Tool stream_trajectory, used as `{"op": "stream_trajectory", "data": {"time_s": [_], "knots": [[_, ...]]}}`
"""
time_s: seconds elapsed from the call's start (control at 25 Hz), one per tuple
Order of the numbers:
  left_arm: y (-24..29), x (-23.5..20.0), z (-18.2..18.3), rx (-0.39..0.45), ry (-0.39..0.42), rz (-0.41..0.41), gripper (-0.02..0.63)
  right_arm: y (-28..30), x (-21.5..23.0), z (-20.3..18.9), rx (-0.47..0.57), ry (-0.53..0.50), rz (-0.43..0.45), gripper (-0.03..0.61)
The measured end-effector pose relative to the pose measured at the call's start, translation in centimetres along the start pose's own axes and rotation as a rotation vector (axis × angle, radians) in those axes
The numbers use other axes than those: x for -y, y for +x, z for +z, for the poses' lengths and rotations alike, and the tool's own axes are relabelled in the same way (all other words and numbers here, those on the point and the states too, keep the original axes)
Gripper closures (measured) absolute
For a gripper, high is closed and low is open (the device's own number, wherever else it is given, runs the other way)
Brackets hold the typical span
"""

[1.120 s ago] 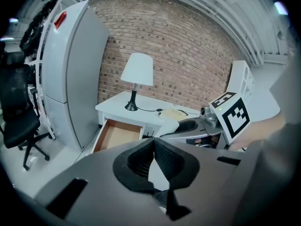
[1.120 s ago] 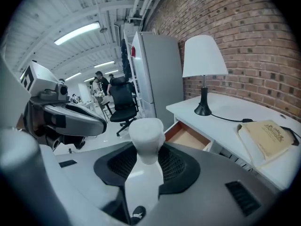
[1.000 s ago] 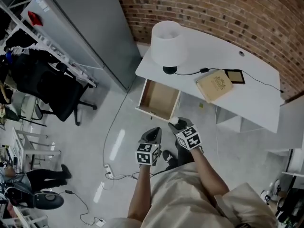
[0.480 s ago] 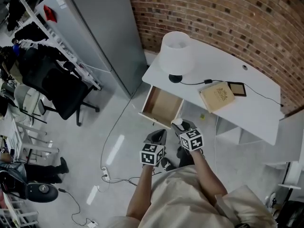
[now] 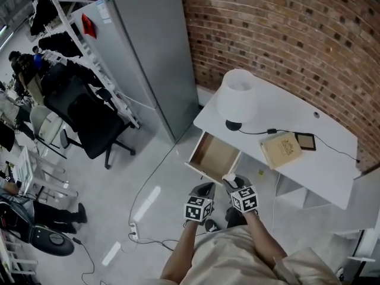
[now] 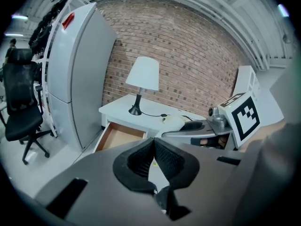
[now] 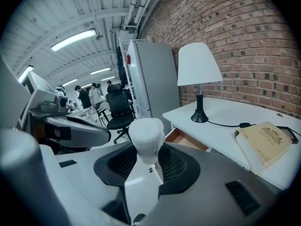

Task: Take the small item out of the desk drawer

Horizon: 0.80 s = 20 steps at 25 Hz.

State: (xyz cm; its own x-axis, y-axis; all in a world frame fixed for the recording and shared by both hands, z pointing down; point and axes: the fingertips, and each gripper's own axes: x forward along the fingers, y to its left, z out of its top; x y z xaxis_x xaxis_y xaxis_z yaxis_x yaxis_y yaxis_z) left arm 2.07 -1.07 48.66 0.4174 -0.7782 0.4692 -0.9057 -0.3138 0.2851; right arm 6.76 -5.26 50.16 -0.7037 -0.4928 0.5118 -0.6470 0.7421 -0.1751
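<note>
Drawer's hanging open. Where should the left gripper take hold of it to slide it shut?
Take the drawer front panel by its top rim, coming from above on your side: the open top leaves room for one finger inside. The left gripper has its fingers together, so open it first; the right gripper is occupied, clamped on the small white item.

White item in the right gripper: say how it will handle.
The white item looks rigid and probably light: the right gripper holds it upright without sagging. Its smooth surface may slip. The bulbous top over a narrower body suggests it could tip when set down.
</note>
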Motion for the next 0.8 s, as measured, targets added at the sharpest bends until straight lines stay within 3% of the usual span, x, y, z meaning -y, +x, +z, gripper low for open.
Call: {"op": "stream_trajectory", "data": {"time_s": [0.32,0.56,0.64,0.8], "knots": [[0.8,-0.1,0.7,0.002,0.039,-0.025,0.597,0.9,-1.6,-0.3,0.008,-0.024,0.004,0.414],[0.8,-0.3,0.7,-0.034,0.139,-0.067,0.597,1.6,-2.6,0.0,0.022,-0.023,0.007,0.414],[0.6,-0.1,0.9,-0.021,0.119,-0.056,0.597,1.5,-2.8,0.1,0.019,-0.021,0.012,0.414],[-1.0,-0.5,0.5,0.028,0.002,-0.006,0.597,1.4,-4.4,0.0,0.036,0.003,0.058,0.414]]}}
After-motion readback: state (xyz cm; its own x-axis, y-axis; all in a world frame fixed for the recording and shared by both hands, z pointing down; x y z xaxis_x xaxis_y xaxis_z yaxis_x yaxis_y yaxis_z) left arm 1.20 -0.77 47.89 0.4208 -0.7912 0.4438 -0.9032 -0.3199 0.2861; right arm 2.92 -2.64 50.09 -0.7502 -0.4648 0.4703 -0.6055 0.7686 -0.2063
